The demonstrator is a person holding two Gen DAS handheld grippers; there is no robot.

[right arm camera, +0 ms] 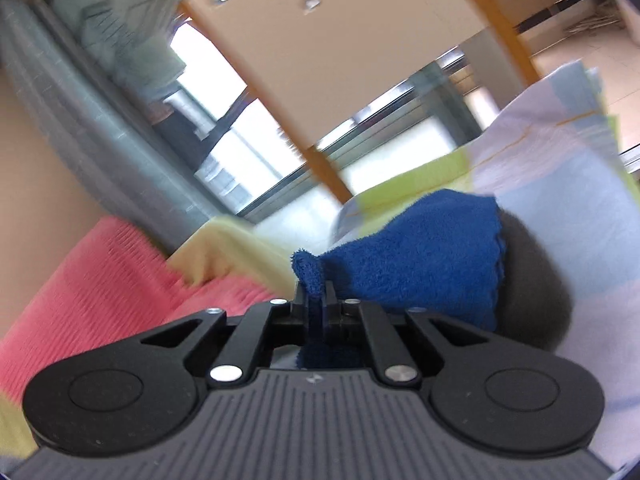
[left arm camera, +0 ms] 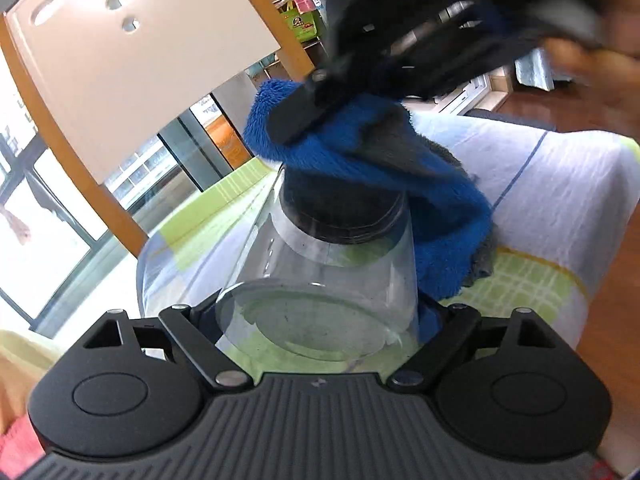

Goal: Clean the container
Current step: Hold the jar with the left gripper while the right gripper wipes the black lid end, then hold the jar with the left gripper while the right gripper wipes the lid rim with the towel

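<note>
A clear plastic container (left arm camera: pixel 320 280) lies on its side with its round base toward the left wrist camera and its dark threaded neck (left arm camera: pixel 344 212) pointing away. My left gripper (left arm camera: pixel 318 316) is shut on its body, one finger on each side. A blue cloth (left arm camera: pixel 440 216) with a grey underside is draped over the neck and hangs down the right side. My right gripper (left arm camera: pixel 304 108) comes in from the upper right and presses on the cloth over the neck. In the right wrist view the right gripper (right arm camera: pixel 316 300) is shut on a fold of the blue cloth (right arm camera: pixel 420 264).
A table with a checked green, white and blue tablecloth (left arm camera: pixel 540 200) lies below. Behind stands a chair back (left arm camera: pixel 132 60) with an orange wooden frame and a cream panel. A pink cloth (right arm camera: pixel 100 280) lies at the left. A person's hand (left arm camera: pixel 608 80) holds the right gripper.
</note>
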